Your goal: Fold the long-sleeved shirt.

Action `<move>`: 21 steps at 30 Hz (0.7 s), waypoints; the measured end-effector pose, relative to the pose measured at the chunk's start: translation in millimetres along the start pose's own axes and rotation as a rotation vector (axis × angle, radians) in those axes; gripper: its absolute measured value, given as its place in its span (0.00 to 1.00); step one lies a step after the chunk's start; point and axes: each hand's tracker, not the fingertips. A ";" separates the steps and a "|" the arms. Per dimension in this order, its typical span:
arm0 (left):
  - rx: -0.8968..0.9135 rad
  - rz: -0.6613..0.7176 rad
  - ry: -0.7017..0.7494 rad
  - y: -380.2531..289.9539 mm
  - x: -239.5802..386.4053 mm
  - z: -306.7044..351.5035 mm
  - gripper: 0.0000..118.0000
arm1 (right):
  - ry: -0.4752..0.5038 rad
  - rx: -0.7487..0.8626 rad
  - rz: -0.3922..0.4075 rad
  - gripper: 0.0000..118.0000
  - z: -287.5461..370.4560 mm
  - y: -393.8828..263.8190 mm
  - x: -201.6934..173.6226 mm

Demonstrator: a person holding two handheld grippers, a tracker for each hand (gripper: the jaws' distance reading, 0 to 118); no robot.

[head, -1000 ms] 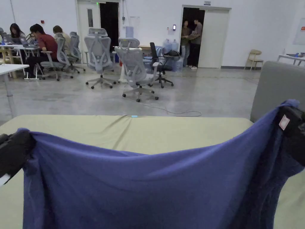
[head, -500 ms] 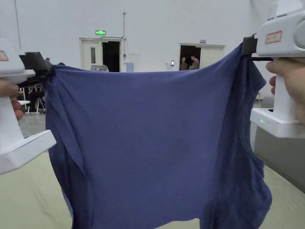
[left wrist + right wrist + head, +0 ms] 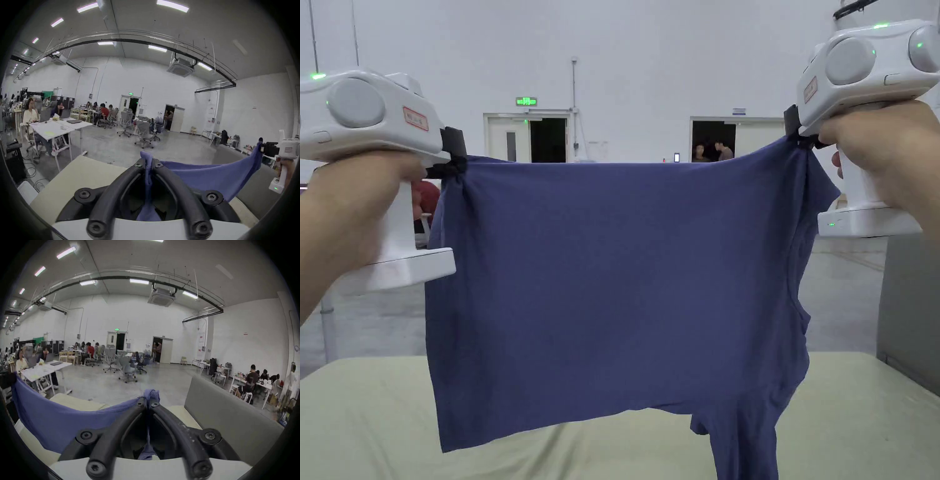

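A blue long-sleeved shirt [image 3: 612, 294] hangs spread in the air above the pale green table [image 3: 362, 419]. My left gripper [image 3: 454, 164] is shut on its upper left corner and my right gripper [image 3: 794, 134] is shut on its upper right corner. The top edge runs nearly taut between them. A sleeve [image 3: 747, 444] dangles at the lower right, down past the picture's bottom edge. In the left gripper view the cloth [image 3: 211, 177] is pinched between the black jaws of the left gripper [image 3: 148, 164]. The right gripper view has the cloth [image 3: 65, 417] bunched at the right gripper [image 3: 148, 400].
A grey padded panel [image 3: 909, 312] stands at the table's right side. Beyond the table lie a concrete floor, office chairs [image 3: 128, 369] and desks with seated people [image 3: 30, 113]. Two people stand in a far doorway [image 3: 712, 151].
Both grippers lifted the shirt from low over the table up to head height, and it now hangs free. The head camera tilted up as well.
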 end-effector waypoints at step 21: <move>-0.629 -0.050 0.073 -392.5 -66.4 -37.8 0.04 | 0.136 -0.655 0.054 0.03 -106.9 -440.7 -49.4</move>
